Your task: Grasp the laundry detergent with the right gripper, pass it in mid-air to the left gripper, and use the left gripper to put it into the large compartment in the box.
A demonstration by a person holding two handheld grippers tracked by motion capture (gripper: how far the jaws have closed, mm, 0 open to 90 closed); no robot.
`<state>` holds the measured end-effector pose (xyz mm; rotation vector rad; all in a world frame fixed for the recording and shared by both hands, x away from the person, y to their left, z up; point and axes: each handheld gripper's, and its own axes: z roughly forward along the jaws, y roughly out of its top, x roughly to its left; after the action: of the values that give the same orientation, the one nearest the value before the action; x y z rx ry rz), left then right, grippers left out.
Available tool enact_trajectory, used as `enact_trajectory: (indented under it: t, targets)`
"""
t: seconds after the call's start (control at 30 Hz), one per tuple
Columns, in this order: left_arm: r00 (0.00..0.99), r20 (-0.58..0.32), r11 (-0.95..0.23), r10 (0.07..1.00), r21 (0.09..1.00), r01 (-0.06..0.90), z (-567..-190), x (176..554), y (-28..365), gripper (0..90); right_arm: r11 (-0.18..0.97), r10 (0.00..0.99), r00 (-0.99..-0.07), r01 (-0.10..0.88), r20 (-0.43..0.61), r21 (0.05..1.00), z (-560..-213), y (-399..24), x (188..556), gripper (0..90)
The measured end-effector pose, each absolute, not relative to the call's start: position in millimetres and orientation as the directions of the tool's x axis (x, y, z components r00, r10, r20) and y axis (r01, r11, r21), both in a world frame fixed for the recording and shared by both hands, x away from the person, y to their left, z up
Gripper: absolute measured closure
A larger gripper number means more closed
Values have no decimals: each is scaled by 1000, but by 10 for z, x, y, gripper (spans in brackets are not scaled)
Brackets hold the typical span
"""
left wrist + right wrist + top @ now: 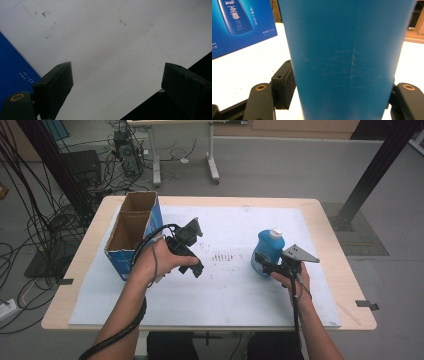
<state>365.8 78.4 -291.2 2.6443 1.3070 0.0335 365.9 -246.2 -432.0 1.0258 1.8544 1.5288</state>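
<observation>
A blue bottle (268, 247) with a white cap stands upright on the right half of the white sheet (225, 290). My right gripper (261, 262) reaches it from the near side at its lower body. In the right gripper view the bottle (342, 62) stands between the jaws, and the left pad (285, 85) lies against its side, so the gripper is shut on it. My left gripper (196, 267) hangs over the sheet just right of the open cardboard box (132, 227). Its jaws stand wide apart, with bare sheet between them (117, 82).
The blue-sided box (12, 67) is open at the top and stands at the table's left; its printed face (242, 22) lies beyond the bottle. The wooden table (330, 220) has a bare margin around the sheet. Cables, a desk and a black post are on the floor behind.
</observation>
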Motion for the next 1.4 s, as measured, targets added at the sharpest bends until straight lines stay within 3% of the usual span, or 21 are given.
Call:
enact_trajectory:
  t: [0.27,1.4]
  targets:
    - [612,-65,-594,788,182,784,-2901,3649,773,106,70,820,-568,222,70,973,-4324,-2484,3652,414]
    - [615,-63,-596,786,187,781,-2885,3616,777,107,98,824,-566,203,35,974,-4321,-2478,3642,441]
